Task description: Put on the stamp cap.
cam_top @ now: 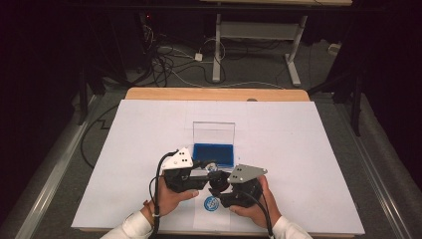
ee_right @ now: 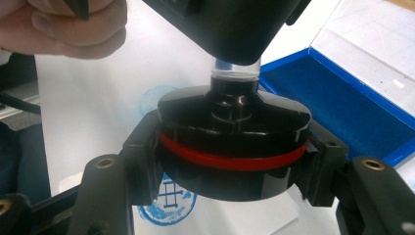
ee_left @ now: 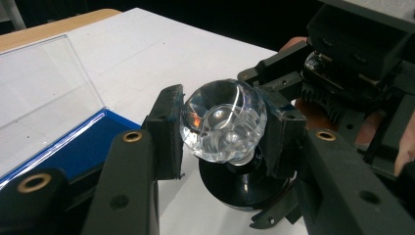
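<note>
- The work in hand is stamping: a stamp with a clear faceted knob (ee_left: pixel 223 122) and a round black base (ee_right: pixel 234 147) ringed in red is held above the white sheet (cam_top: pixel 298 149) on the table (cam_top: pixel 149 93), at about 6 o'clock from the open ink pad case (cam_top: pixel 214 149).
- One blue round imprint (cam_top: pixel 211 203) already sits on the sheet at the near edge, so I judge at least one print done. The stamp is lifted clear of it, the imprint peeking out below the base in the right gripper view.
- What is left, as I read it: re-ink on the blue pad or put the stamp down; the case lid stands open.
- The left tongs (ee_left: pixel 225 129) are closed on the knob, one pad on each side of it.
- The right tongs (ee_right: pixel 235 156) are closed on the base, jaws pressing its rim at 3 and 9 o'clock.
- The stamp's long axis runs from knob through the short neck to the base. It seems tilted off upright, knob leaning toward the left tongs and printing face turned down toward the sheet; the exact tilt is hard to tell.
</note>
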Demonstrator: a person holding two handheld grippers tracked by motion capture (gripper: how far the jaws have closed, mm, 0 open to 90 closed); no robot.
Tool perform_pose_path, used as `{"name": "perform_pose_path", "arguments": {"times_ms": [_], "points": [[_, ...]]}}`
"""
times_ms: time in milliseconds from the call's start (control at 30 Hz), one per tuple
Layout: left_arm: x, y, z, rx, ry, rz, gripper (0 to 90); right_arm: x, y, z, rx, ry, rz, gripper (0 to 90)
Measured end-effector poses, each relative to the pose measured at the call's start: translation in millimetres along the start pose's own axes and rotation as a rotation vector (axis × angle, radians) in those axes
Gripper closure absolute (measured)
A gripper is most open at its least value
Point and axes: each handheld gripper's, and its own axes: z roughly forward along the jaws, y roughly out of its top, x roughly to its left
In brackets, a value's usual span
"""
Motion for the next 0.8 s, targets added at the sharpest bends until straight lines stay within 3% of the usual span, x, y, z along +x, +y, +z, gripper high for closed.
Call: {"name": "perform_pose_path", "arguments": {"times_ms": [200,267,567,633,733,800], "points": [[-2.4,1.8,0.1,-0.009,0.000,-0.001,55.3,1.6,1.4,0.0,-0.011,-0.005,-0.011,38.7],[-0.6,1.8,0.2,-0.014,-0.010,-0.022,55.2,0.9,1.5,-0.1,-0.015,-0.005,-0.015,38.6],[2.7,1.9,0.2,-0.015,-0.028,-0.046,55.1,-0.1,0.7,0.5,-0.028,-0.005,-0.019,38.5],[1.2,5.1,-2.1,-0.007,-0.017,-0.038,55.1,-1.0,1.1,0.1,-0.037,0.011,-0.017,38.5],[-3.5,11.2,-6.5,-0.001,0.006,0.001,55.2,0.1,3.2,-3.0,-0.066,-0.002,-0.041,38.5],[-7.1,13.2,-5.9,0.021,0.024,0.028,55.2,0.0,3.9,-3.4,-0.069,0.013,-0.035,38.4]]}}
